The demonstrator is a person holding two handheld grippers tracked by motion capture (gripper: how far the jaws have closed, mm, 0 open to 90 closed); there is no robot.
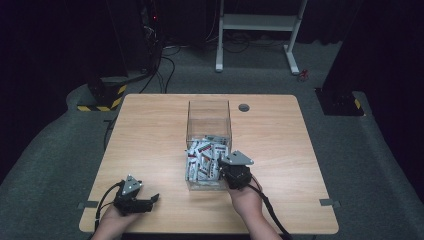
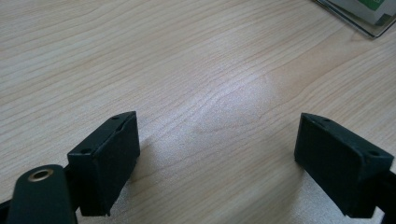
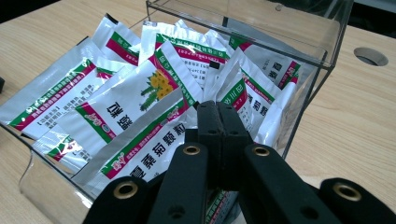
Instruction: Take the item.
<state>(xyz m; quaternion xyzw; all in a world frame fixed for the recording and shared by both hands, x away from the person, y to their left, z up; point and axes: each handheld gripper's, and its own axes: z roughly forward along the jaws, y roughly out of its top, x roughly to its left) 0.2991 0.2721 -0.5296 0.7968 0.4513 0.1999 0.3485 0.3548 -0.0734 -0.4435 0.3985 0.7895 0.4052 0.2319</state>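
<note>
The right claw [image 3: 219,121] is over the near end of a clear box [image 1: 209,111], and in the right gripper view its two black jaws stand pressed flat together with their tips among the sachets [image 3: 140,107] heaped there. Whether a sachet edge is pinched between the pads cannot be told; the jaws look clenched on themselves, their tips touching the silver sachet printed with yellow flowers and a green-and-red band. In the high view that right claw [image 1: 235,172] sits at the box's 5 o'clock corner, with the person's hand behind it.

The left claw [image 1: 145,201] rests low on the worktop [image 1: 150,135] at about 8 o'clock from the box, well apart from it. In the left gripper view the left claw's jaws stand wide and released over bare wood, nothing between them, and a corner of the box shows at 1 o'clock.

The clear box is tall and open-topped, near the middle of the worktop; the white and silver sachets fill its near half in a loose pile, several leaning on the walls.

The worktop is pale wood grain with a round cable hole [image 1: 244,107] at 1 o'clock from the box. Around it lies grey carpet; a white frame [image 1: 260,30] stands at 12 o'clock in a dark room.
</note>
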